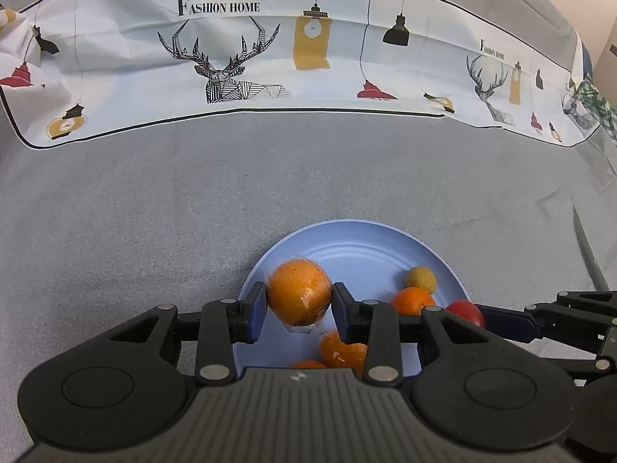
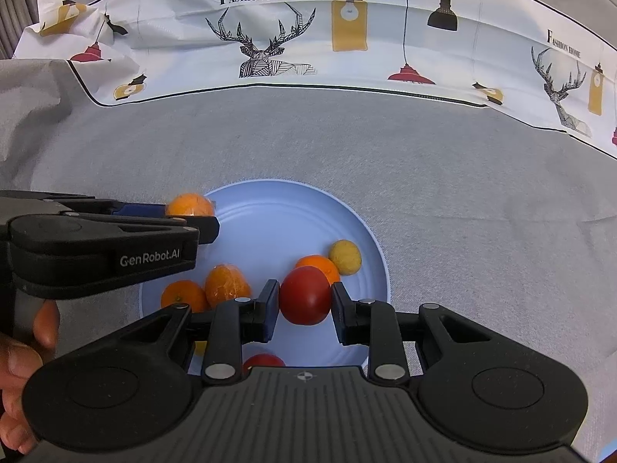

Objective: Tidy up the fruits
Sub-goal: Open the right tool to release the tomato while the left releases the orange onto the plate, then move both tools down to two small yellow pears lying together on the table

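So on my left gripper (image 1: 299, 308) the two blue pads are snug against a big orange (image 1: 300, 294), one on each side, and it's got some clear plastic film wrapped around it that you can see crinkling at the top and bottom. From the right wrist view that same orange (image 2: 189, 204) sits between the fingers at the left rim of the blue plate (image 2: 270, 208), and I honestly can't tell if it's lifted off or touching the rim. My right gripper (image 2: 305, 305) is clamped on a red fruit (image 2: 305, 295), looks like a tomato or an apple, can't say which, pads touching both sides, and it's over the plate's middle-right part. Around that, on the plate, there's a small orange (image 2: 319, 264) right behind the red one and a dull yellow round fruit (image 2: 345, 257) just beside it toward the far right rim. To the left are another wrapped orange (image 2: 226, 284) and a smaller orange (image 2: 182, 295), touching each other. A second red fruit (image 2: 264, 360) peeks out near the bottom, mostly hidden by my gripper body. The plate sits on a grey cloth (image 2: 424, 162), and farther back lies a white printed sheet (image 2: 385, 65) with deer heads, hanging lamps and "FASHION HOME" on it. My hand (image 2: 15, 362) shows at the lower left edge.
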The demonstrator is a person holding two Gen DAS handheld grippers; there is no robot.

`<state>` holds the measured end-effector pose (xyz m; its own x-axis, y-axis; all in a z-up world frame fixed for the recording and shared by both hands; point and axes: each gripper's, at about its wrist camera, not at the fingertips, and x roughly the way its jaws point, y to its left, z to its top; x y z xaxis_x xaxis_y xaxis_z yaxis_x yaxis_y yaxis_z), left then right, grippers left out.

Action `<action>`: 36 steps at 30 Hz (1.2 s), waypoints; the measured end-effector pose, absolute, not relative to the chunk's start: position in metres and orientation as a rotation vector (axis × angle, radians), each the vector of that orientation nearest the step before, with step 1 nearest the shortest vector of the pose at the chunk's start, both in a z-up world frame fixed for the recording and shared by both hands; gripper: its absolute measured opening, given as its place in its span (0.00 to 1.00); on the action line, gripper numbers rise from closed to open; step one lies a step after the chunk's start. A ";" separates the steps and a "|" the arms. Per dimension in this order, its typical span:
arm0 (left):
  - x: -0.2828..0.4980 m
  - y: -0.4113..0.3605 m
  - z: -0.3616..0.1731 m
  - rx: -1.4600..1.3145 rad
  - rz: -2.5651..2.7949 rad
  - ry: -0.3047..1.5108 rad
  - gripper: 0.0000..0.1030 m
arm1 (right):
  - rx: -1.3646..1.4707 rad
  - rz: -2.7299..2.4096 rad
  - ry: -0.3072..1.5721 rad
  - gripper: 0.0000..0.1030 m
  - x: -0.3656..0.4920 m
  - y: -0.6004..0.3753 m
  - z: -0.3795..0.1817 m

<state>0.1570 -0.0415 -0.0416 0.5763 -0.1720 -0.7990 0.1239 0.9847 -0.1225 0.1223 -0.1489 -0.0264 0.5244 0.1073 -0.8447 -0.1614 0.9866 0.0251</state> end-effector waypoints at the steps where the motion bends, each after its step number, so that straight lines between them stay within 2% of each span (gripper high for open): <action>1: 0.157 -0.041 -0.041 -0.056 -0.174 0.940 0.39 | -0.060 0.161 1.006 0.29 0.122 -0.148 -0.027; 5: 0.156 -0.041 -0.040 -0.064 -0.191 0.941 0.41 | -0.050 0.170 1.002 0.30 0.122 -0.149 -0.025; 6: 0.156 -0.040 -0.039 -0.069 -0.197 0.941 0.49 | -0.051 0.169 0.999 0.31 0.122 -0.149 -0.024; 7: 0.156 -0.038 -0.038 -0.074 -0.200 0.938 0.57 | -0.053 0.162 0.996 0.41 0.121 -0.149 -0.024; 8: 0.155 -0.036 -0.037 -0.076 -0.190 0.926 0.57 | -0.052 0.157 0.990 0.51 0.120 -0.149 -0.023; 12: 0.153 -0.019 -0.028 -0.137 -0.147 0.893 0.56 | -0.041 0.145 0.953 0.53 0.114 -0.153 -0.015; 14: 0.148 -0.010 -0.023 -0.170 -0.138 0.882 0.51 | -0.024 0.135 0.920 0.53 0.110 -0.157 -0.008; 16: 0.143 -0.006 -0.016 -0.163 -0.133 0.866 0.31 | 0.001 0.121 0.877 0.53 0.106 -0.163 -0.001; 19: 0.129 -0.001 -0.003 -0.121 -0.145 0.829 0.15 | 0.042 0.103 0.810 0.53 0.101 -0.171 0.011; 23: 0.105 0.012 0.013 -0.055 -0.177 0.780 0.14 | 0.085 0.095 0.739 0.52 0.093 -0.175 0.022; 28: 0.096 0.050 0.014 -0.199 -0.090 0.798 0.14 | 0.104 0.117 0.676 0.33 0.087 -0.175 0.032; 36: 0.114 0.078 -0.013 -0.256 0.043 0.957 0.14 | 0.135 0.153 0.687 0.32 0.099 -0.156 0.028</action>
<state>0.1143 0.0784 -0.0132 0.5777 -0.0771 -0.8126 -0.1488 0.9689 -0.1977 0.0992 -0.1561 0.0277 0.7626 0.1845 -0.6199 -0.0954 0.9801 0.1743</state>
